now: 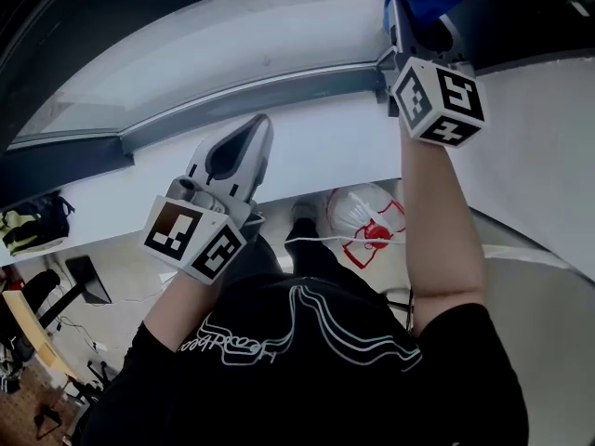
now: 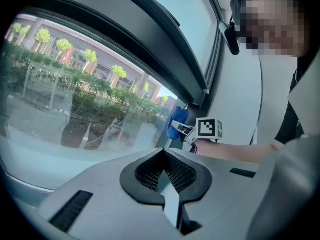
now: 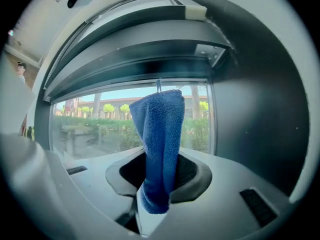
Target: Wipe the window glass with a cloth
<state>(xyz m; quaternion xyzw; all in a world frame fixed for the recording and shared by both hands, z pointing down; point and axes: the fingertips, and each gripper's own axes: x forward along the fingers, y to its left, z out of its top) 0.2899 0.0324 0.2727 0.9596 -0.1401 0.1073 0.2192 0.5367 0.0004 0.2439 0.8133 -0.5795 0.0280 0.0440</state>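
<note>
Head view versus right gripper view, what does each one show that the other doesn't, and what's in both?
Only the head view shows the left claw, holding nothing, plus the person's dark shirt and a white bag on the floor. Only the right gripper view shows the trees outside and, up close, how the right claw pinches the blue cloth by its lower end. Both show that cloth held up at the window glass near a corner of the frame.

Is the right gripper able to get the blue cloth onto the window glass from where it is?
Probably yes. The right gripper is shut on the blue cloth, whose free end points at the window glass ahead, with nothing between them. Contact can't be told.
</note>
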